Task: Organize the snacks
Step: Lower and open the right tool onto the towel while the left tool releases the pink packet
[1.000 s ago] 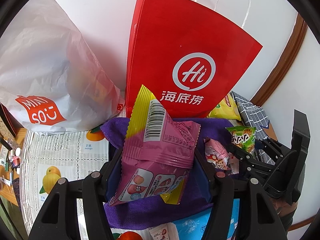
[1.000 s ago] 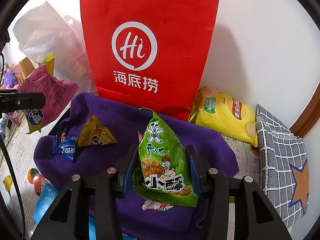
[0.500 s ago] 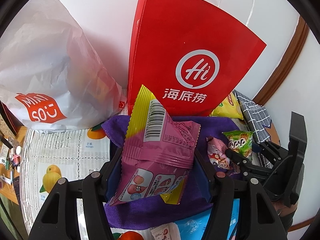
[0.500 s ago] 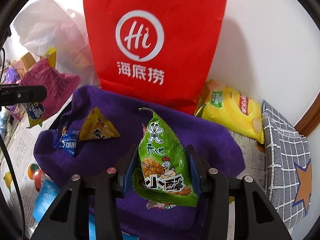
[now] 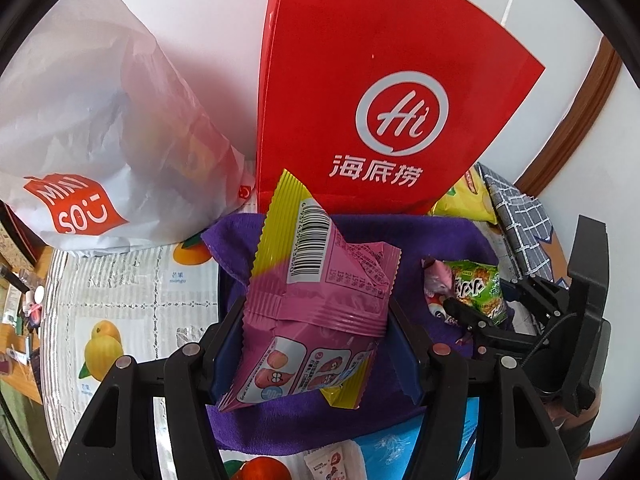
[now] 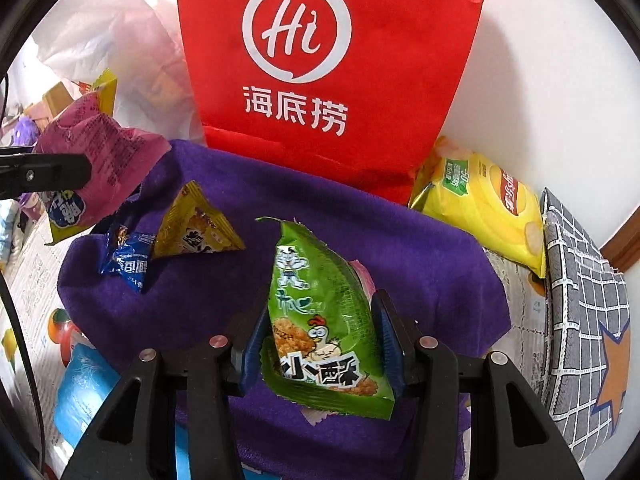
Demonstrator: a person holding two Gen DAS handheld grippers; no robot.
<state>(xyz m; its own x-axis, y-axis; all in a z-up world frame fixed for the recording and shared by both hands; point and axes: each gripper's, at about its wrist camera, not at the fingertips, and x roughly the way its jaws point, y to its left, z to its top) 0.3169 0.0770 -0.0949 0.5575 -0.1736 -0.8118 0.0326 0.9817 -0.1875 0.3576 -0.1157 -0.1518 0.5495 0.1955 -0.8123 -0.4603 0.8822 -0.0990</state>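
So the left gripper [image 5: 316,344] is clamped on a pink-and-yellow snack pack [image 5: 316,304], held up just ahead of its fingers, red Haidilao bag [image 5: 380,92] straight beyond. Over on the right, the right gripper [image 6: 324,340] pinches a green chicken-crisp packet [image 6: 324,320] above the purple towel [image 6: 420,256]. My worry: both packs are puffy and slick, so one could slip out, or clip the bag's rim going in.

A fruit-print cloth [image 5: 132,300] covers the tabletop. On it lie a purple towel [image 6: 420,248], a red bag [image 6: 332,60] standing against the wall, a white bag [image 5: 92,128] to its left, a yellow chip bag [image 6: 488,208], a grey checked pouch [image 6: 584,320] and a blue packet [image 6: 80,384].
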